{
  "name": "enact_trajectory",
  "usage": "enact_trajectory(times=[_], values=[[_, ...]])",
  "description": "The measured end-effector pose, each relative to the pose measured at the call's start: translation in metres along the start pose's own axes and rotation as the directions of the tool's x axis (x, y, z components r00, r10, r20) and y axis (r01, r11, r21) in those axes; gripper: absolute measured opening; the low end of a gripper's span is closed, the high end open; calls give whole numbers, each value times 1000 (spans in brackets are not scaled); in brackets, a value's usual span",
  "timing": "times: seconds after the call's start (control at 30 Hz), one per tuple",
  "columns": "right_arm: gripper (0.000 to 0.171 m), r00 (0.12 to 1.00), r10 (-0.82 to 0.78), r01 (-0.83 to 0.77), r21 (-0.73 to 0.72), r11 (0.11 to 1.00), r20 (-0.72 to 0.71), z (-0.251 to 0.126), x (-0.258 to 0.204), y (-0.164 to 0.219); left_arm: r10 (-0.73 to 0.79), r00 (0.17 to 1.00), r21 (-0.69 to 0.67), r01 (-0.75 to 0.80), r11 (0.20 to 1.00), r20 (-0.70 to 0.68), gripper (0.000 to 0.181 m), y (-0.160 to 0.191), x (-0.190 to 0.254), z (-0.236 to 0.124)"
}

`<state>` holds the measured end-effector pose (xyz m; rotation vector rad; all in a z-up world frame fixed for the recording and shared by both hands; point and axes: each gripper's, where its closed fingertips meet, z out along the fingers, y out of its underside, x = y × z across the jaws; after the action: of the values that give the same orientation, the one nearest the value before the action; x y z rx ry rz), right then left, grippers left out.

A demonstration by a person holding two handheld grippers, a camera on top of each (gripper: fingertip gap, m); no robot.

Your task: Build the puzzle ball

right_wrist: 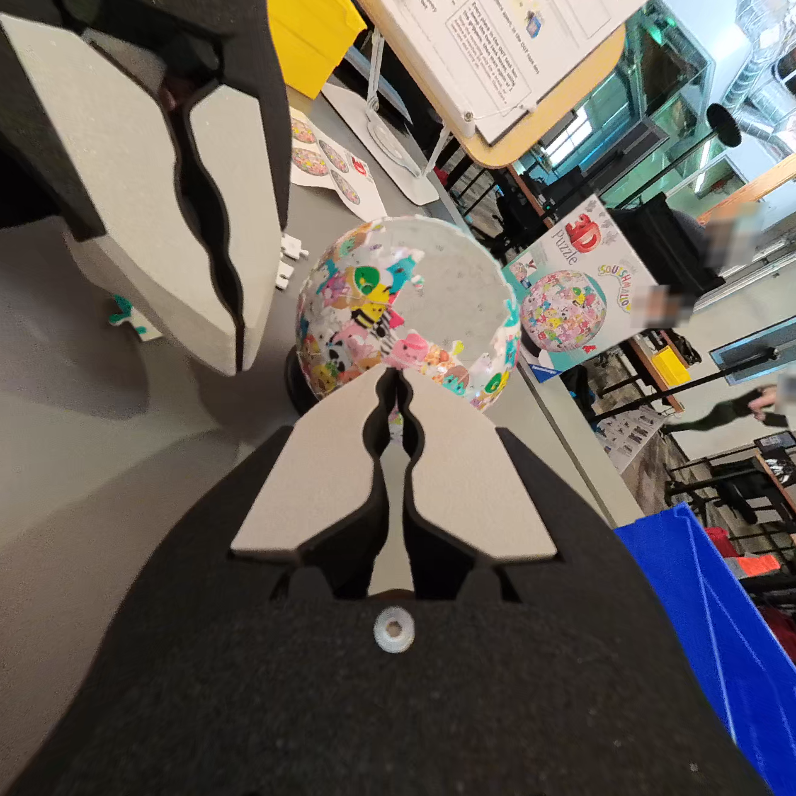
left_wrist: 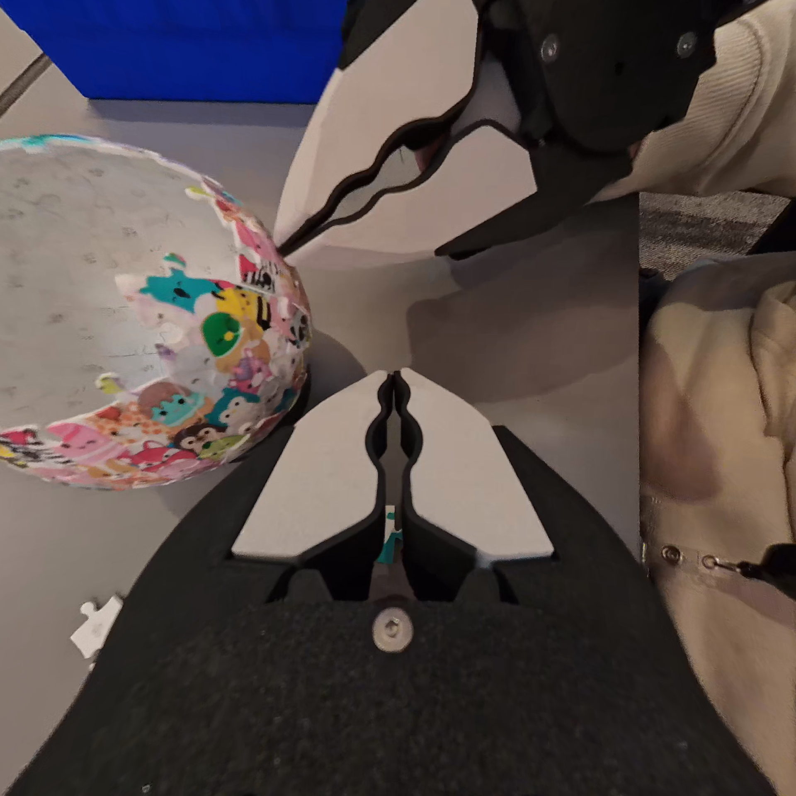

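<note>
**Puzzle Ball Partly Assembled, Both Grippers Closed**

The left gripper (left_wrist: 394, 377) is pinching a teal puzzle piece (left_wrist: 391, 538) between its fingers. The right gripper (right_wrist: 396, 377), fingers pressed together, is touching the half-built puzzle ball (right_wrist: 405, 310), which is sitting on the grey table (right_wrist: 107, 452).

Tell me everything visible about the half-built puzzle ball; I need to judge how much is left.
The puzzle ball is an unfinished hollow shell of curved pieces that look like plastic, printed outside with bright cartoon animals, plain pale grey inside. A large jagged opening exposes the inside; its edge shows tabs and notches. It sits upright on a dark round stand on the grey table. The right claw, shut, has its tips at the ball's outer surface near the rim.
</note>
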<state>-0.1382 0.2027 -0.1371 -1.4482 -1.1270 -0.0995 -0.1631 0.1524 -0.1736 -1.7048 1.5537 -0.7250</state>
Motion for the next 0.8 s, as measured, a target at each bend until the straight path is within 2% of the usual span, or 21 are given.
enact_trajectory(times=[0.3,0.53,0.8], values=[[0,999,51,-51,13,999,-7,1,9,1,-29,1000,28,29,999,-12,0,-3,-6,-2],[0,999,54,-54,39,998,-2,-1,7,-7,-65,997,107,68,992,-38,0,-26,-7,-16],[0,998,62,-62,30,998,4,-4,7,-1,-41,999,79,43,996,-23,0,-18,-5,-15]])
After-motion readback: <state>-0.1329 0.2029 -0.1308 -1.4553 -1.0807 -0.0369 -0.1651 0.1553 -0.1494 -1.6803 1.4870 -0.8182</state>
